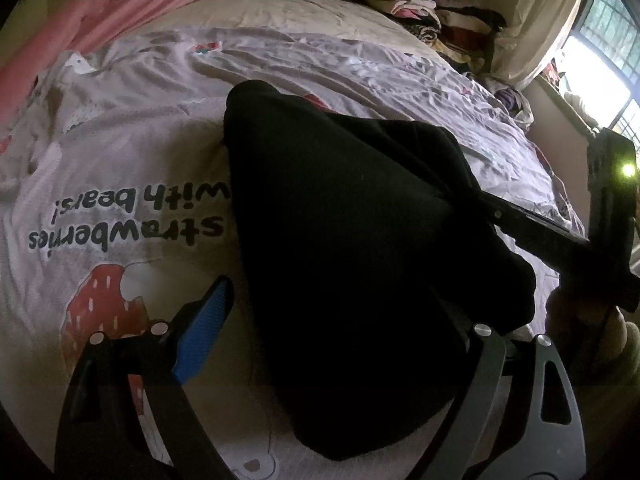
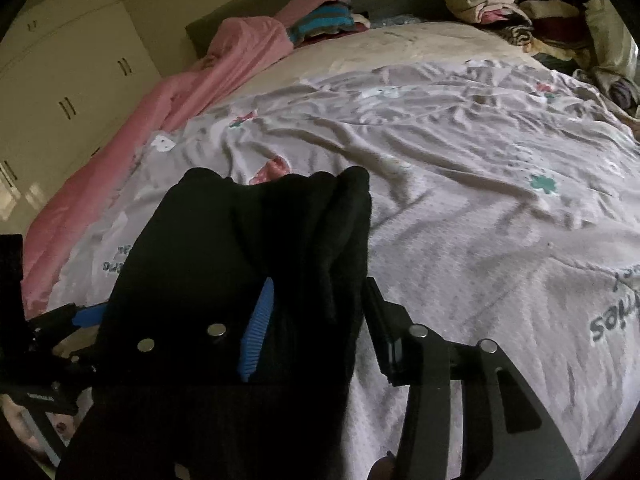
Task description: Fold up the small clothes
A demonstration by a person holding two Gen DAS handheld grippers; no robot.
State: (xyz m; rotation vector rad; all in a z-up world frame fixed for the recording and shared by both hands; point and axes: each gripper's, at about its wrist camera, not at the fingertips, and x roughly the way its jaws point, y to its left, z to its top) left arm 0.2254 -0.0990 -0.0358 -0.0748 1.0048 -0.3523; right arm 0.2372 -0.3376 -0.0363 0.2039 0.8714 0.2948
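A black garment [image 1: 352,260] lies bunched on the printed bedsheet [image 1: 120,140], between the fingers of my left gripper [image 1: 340,300]. That gripper stands wide open. Its blue left pad [image 1: 204,332] is clear of the cloth, and the other fingertip is hidden under it. From the right, my right gripper [image 1: 520,224] reaches into the garment's edge. In the right wrist view the black garment [image 2: 240,240] drapes over the blue pad [image 2: 256,332] and fills the gap of my right gripper [image 2: 320,288], whose jaws stand apart without pinching it. The left gripper [image 2: 88,316] shows at the left edge.
Piles of folded clothes [image 2: 492,4] sit at the head of the bed on the right. A pink blanket [image 2: 180,92] runs along the left side. White wardrobe doors [image 2: 60,80] stand beyond it. A bright window [image 1: 600,60] is at the right. A hand [image 1: 600,340] holds the right gripper.
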